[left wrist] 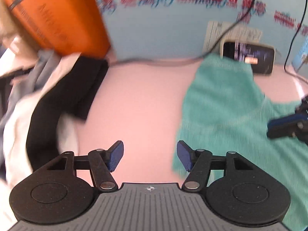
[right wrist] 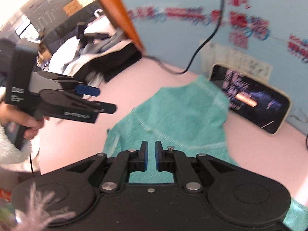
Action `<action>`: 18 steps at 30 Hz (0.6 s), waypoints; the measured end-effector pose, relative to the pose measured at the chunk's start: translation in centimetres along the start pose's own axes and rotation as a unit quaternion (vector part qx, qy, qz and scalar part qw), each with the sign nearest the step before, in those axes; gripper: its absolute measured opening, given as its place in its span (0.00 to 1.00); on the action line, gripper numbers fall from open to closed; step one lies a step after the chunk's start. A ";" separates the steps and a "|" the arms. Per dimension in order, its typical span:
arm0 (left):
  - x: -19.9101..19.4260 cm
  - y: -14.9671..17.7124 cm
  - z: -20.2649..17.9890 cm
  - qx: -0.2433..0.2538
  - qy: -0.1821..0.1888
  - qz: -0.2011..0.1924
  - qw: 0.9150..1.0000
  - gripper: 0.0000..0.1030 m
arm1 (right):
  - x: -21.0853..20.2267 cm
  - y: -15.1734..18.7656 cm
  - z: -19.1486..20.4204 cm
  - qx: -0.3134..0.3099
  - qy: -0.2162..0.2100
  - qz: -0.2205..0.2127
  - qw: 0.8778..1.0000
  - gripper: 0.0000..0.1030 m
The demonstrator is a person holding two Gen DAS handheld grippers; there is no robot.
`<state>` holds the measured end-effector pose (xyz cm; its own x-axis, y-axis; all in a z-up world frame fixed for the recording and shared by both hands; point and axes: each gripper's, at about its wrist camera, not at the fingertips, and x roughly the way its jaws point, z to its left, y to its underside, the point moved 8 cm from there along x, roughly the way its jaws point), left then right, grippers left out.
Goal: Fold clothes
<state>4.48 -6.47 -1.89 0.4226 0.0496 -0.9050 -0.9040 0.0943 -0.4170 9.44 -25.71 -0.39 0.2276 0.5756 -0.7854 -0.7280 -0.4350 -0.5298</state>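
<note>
A teal knitted garment [left wrist: 227, 104] lies spread on the pink table [left wrist: 138, 100], right of centre. My left gripper [left wrist: 149, 144] hangs open over bare table just left of the garment's edge, with nothing between its blue pads. In the right wrist view the left gripper [right wrist: 105, 99] appears at the left, held by a hand [right wrist: 28, 123]. My right gripper [right wrist: 151, 144] hovers over the near part of the teal garment [right wrist: 173, 111]. Its jaws are almost together with a narrow slit, and no cloth shows pinched in it. The right gripper [left wrist: 273, 127] also shows at the right edge, above the cloth.
A heap of clothes lies at the left, with a black piece [left wrist: 73, 88] and a white piece [left wrist: 15, 125]. Behind it stands an orange box [left wrist: 55, 15]. A lit screen device [right wrist: 250, 100] leans on the blue wall, and a black cable [right wrist: 202, 44] runs across the table's back.
</note>
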 end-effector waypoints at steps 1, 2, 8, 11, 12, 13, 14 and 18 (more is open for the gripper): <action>-0.5 1.7 0.4 -0.010 0.001 0.010 1.000 0.58 | 0.4 0.5 0.6 -0.006 -0.001 0.006 1.000 0.10; -1.1 3.5 0.6 -0.019 0.001 0.018 1.000 0.60 | 0.9 0.9 1.1 -0.012 -0.003 0.012 1.000 0.10; -2.6 12.2 0.2 -0.065 0.022 0.049 0.996 0.62 | 2.5 3.1 3.6 -0.025 -0.022 0.039 0.999 0.10; -2.8 14.2 -0.3 -0.102 0.041 0.054 0.993 0.62 | 2.8 3.9 4.4 -0.028 -0.023 0.048 0.998 0.10; -2.7 14.5 -0.6 -0.101 0.040 0.056 0.992 0.62 | 2.9 4.0 4.7 -0.028 -0.023 0.049 0.998 0.10; -2.7 14.7 -1.0 -0.096 0.040 0.058 0.993 0.61 | 2.8 4.1 4.8 -0.029 -0.024 0.050 0.998 0.10; -2.6 14.9 -1.4 -0.091 0.039 0.060 0.993 0.61 | 2.7 4.2 5.0 -0.030 -0.023 0.050 0.998 0.10; -2.8 14.7 -2.1 -0.092 0.053 0.049 0.993 0.60 | 2.0 4.6 5.2 -0.029 -0.016 0.046 0.998 0.10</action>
<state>-10.09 -7.30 -5.64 0.3312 -0.0560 -0.9419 -0.9412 -0.0904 -0.3256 3.20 -23.00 -2.75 0.1390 0.5528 -0.8216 -0.7065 -0.5261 -0.4734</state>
